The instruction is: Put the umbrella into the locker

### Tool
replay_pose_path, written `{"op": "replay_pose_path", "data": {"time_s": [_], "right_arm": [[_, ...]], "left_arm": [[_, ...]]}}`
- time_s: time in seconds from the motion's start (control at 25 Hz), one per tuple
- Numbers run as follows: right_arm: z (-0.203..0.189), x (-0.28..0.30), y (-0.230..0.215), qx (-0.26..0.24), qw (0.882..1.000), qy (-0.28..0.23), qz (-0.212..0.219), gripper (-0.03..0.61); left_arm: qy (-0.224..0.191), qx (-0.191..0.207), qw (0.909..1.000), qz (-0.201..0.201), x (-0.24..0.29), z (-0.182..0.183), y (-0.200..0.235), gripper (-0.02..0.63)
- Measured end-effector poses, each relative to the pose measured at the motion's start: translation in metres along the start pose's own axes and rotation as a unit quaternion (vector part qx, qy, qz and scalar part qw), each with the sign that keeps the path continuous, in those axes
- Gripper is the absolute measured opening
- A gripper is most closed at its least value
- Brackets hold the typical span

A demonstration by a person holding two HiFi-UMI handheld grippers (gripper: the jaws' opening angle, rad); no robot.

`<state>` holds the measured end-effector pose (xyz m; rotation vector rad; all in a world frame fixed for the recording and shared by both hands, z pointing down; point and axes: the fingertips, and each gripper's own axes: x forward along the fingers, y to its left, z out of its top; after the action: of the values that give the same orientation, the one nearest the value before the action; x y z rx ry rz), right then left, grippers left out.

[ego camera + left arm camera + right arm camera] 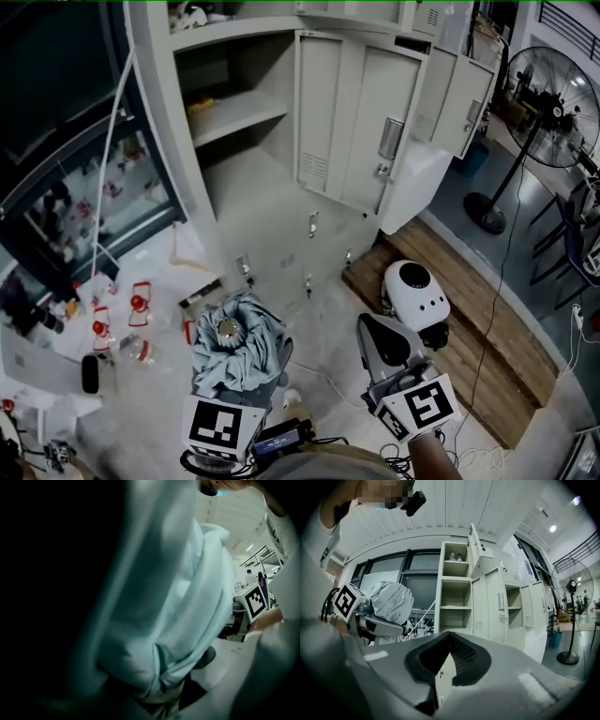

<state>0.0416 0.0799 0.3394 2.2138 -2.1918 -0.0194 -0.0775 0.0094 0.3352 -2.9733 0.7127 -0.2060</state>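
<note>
A folded pale-blue umbrella (236, 349) bunches up at the lower middle of the head view, with my left gripper (246, 380) shut on it from below. Its fabric (187, 597) fills the left gripper view and hides the jaws there. In the right gripper view the same bundle (391, 603) sits on the left gripper (379, 627) at the left. My right gripper (380, 336) is beside the umbrella on its right, shut and holding nothing; its closed jaws (440, 663) point at the lockers. The tall grey locker (234, 112) stands ahead with its door (342, 122) swung open and its shelves (454, 607) bare.
A white rounded device (417, 295) sits on a wooden platform (469, 319) to the right. A standing fan (553, 94) is at the far right. Bottles and clutter (117, 323) cover the floor at the left, with a thin white pole (111, 141) leaning there. Cables trail near my feet.
</note>
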Motion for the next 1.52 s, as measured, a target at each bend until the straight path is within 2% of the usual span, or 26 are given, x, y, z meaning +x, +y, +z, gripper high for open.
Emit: {"op": "replay_pose_path", "data": {"time_s": [0.44,0.68,0.96,1.32,1.52], "right_arm": [[0.012,0.089,-0.033,-0.009,1.0,0.006,-0.004,0.002],[0.021,0.129,-0.038,-0.015,1.0,0.0,0.01,0.002],[0.021,0.165,-0.04,-0.015,1.0,0.004,0.019,0.002],[0.017,0.181,-0.039,-0.012,0.999,0.015,0.033,0.002],[0.025,0.196,-0.039,-0.015,0.997,-0.004,0.069,0.002]], "left_arm": [[0.001,0.01,0.9998,-0.015,0.072,0.015,0.06,0.353],[0.004,0.006,0.9998,-0.016,0.098,0.017,0.088,0.353],[0.008,0.004,0.9999,-0.011,0.112,0.017,0.112,0.353],[0.012,-0.005,0.9999,0.001,0.12,0.015,0.122,0.353],[0.013,-0.002,0.9997,0.023,0.127,0.018,0.127,0.353]]}}
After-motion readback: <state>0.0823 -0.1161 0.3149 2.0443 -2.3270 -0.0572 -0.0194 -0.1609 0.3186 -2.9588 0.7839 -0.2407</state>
